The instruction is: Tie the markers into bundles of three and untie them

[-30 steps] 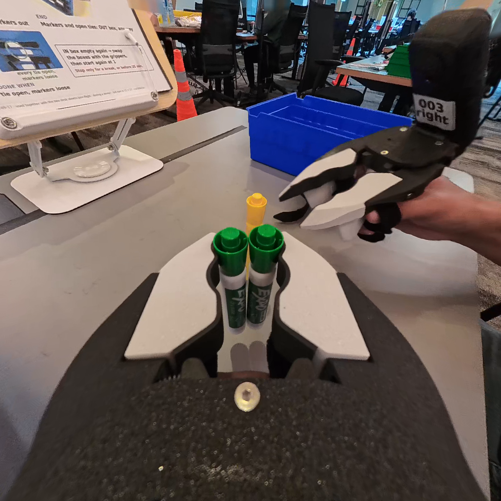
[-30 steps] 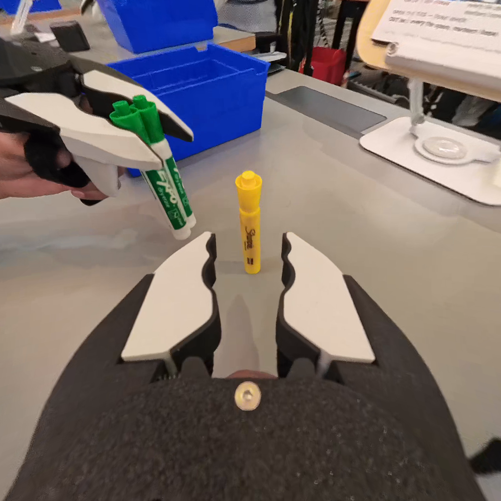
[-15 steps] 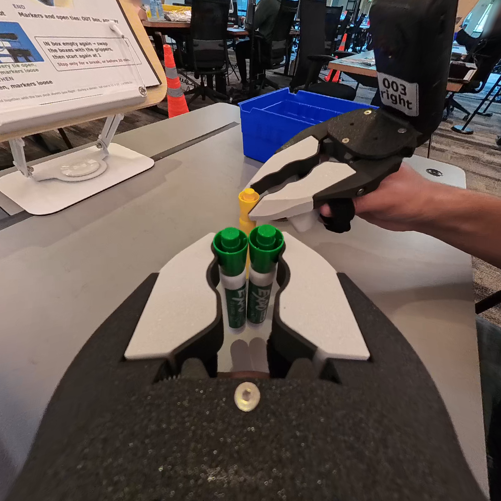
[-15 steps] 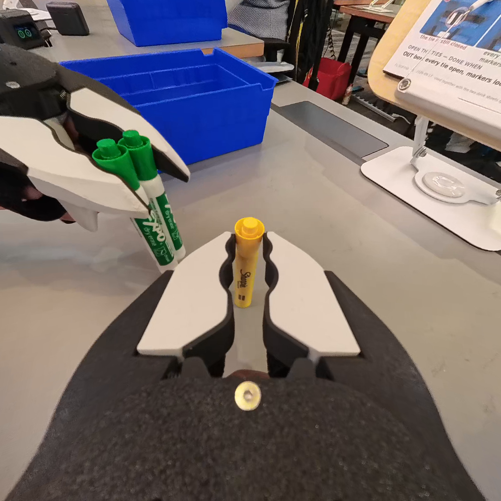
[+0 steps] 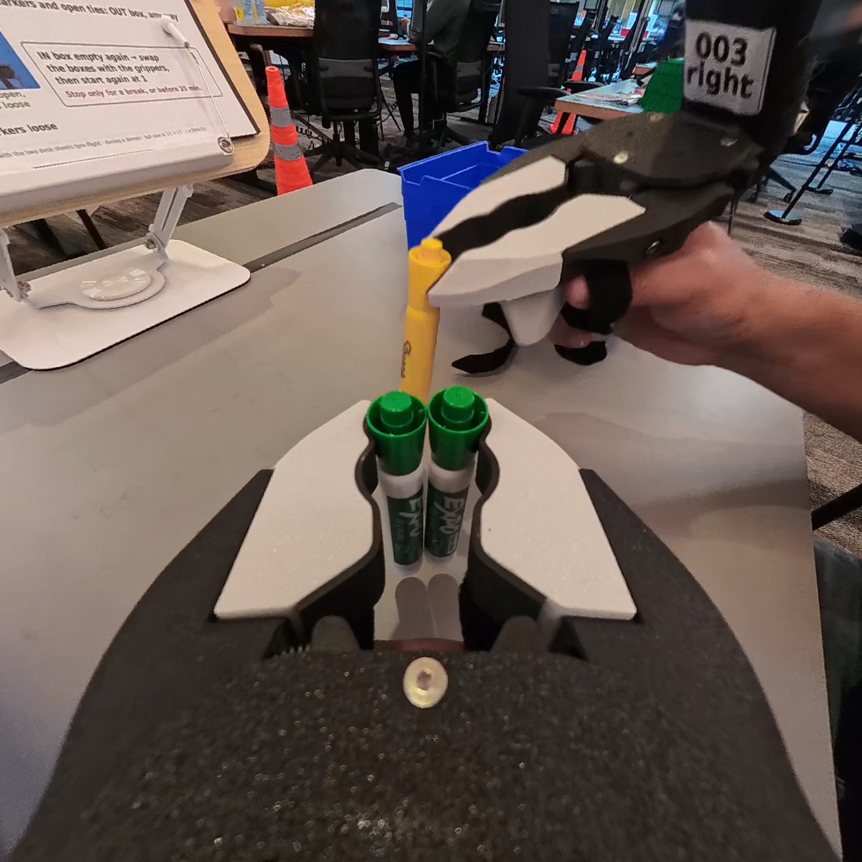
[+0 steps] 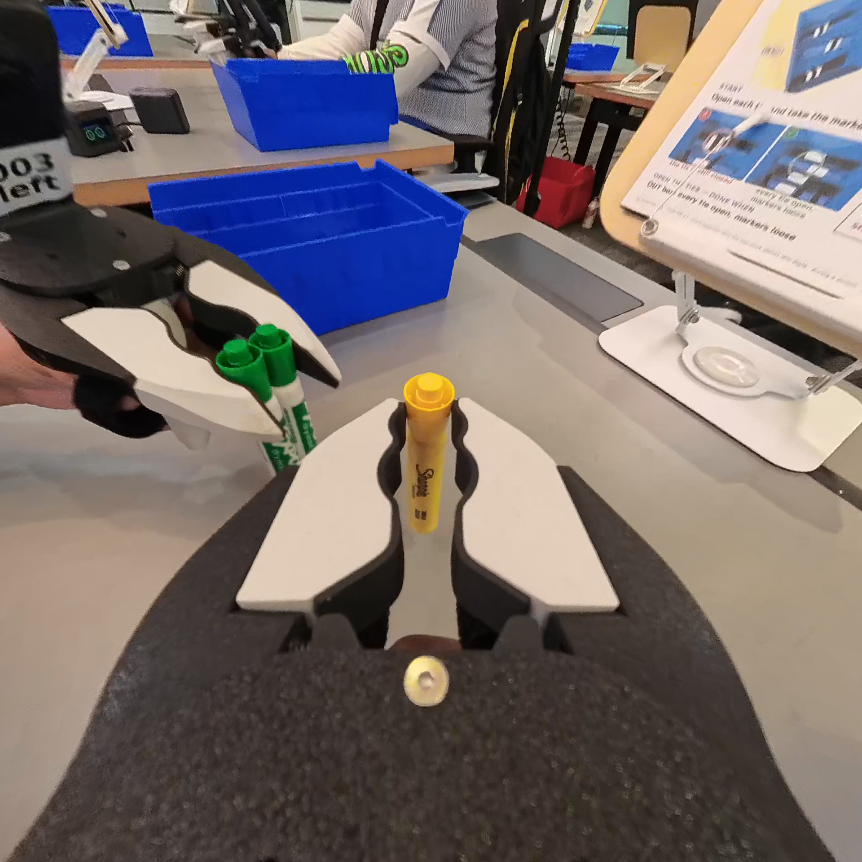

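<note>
The right gripper (image 6: 427, 406), open a second ago, now clamps the yellow marker (image 6: 423, 471) (lifted); the left gripper (image 5: 427, 415) still pinches two green markers (image 5: 427, 476), so three are gathered.

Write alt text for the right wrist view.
The right tool grips an upright yellow marker over a grey table. To its left, the left tool holds two green markers side by side, with an empty blue bin behind and an instruction sheet on a white stand to the right.
</note>
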### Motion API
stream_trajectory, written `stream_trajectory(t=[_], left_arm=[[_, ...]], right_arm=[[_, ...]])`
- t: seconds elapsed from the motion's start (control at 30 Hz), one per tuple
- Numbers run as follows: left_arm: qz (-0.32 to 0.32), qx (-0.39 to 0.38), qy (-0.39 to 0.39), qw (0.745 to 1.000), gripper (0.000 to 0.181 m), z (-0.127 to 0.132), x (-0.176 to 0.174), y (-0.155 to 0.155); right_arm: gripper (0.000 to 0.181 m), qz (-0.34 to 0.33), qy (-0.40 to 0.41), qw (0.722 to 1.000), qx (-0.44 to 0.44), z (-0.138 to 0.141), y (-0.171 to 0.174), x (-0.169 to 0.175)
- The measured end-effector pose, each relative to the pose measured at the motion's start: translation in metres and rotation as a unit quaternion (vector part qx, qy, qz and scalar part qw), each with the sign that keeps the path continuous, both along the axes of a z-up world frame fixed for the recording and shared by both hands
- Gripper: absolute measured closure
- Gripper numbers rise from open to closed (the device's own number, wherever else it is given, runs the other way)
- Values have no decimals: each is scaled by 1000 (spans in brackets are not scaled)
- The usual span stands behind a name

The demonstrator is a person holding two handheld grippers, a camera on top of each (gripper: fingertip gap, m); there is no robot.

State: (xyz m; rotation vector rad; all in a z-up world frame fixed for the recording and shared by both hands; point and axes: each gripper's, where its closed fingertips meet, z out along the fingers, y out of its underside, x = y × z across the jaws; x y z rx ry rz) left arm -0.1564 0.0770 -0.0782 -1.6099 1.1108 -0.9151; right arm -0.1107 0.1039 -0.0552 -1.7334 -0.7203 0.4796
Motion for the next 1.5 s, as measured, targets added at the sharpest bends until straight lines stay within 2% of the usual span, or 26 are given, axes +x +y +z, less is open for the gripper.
stream_trajectory(t=[0.27, 0.53, 0.67, 0.83, 1.03, 1.27, 1.5], left_arm=[[-52, 18, 35, 998, 143, 3, 13, -11], [-154, 12, 133, 979, 143, 10, 15, -23], [-178, 9, 196, 964, 143, 7, 10, -18], [-201, 2, 270, 942, 143, -4, 9, -9], [-221, -6, 354, 909, 143, -28, 16, -6], [-238, -39, 339, 909, 143, -30, 36, -18], [-242, -38, 352, 903, 143, -23, 36, -18]], right_arm=[[163, 23, 67, 997, 24, 42, -16, 1], [164, 43, 167, 981, 87, 110, -38, 12], [164, 55, 217, 970, 94, 127, -45, 17], [164, 57, 295, 951, 68, 123, -39, 23], [164, 42, 363, 930, 34, 102, -25, 27], [164, 41, 385, 921, 34, 84, -22, 18], [164, 44, 377, 925, 36, 74, -20, 14]])
